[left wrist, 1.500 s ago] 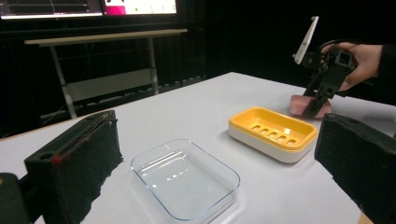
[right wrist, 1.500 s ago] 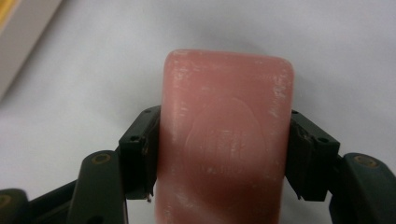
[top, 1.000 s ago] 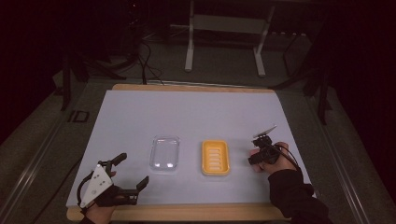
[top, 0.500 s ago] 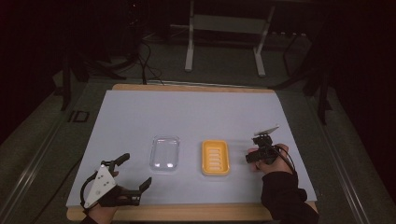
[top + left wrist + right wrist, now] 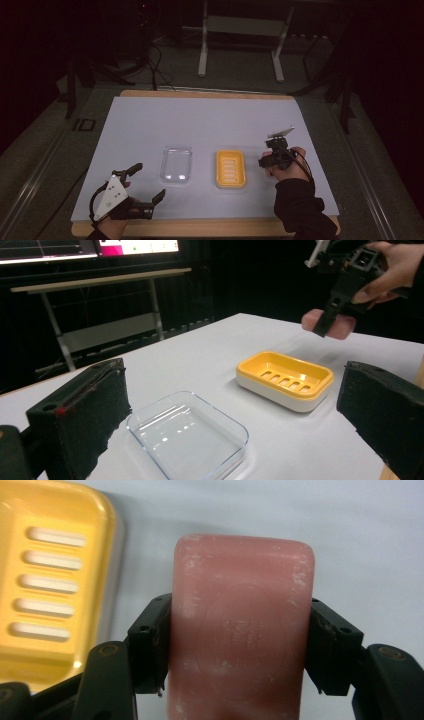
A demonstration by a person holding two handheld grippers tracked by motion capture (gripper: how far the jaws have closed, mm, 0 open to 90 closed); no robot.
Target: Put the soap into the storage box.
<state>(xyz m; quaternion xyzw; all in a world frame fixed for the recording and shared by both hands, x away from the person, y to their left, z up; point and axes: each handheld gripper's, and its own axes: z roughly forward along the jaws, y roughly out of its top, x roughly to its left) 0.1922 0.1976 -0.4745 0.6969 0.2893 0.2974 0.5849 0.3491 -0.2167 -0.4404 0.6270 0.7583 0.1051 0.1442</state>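
I'm holding pink soap [image 5: 240, 630] clamped in the right gripper [image 5: 274, 159]; left gripper [image 5: 131, 192] idling wide open, empty. Next, I reckon: over yellow dish [image 5: 230, 169], lower, release.

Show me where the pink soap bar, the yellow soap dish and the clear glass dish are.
pink soap bar [image 5: 240, 625]: right gripper view, middle of its flat top face.
yellow soap dish [image 5: 230, 168]: high view, slotted centre of the tray.
clear glass dish [image 5: 192, 432]: left gripper view, its see-through floor.
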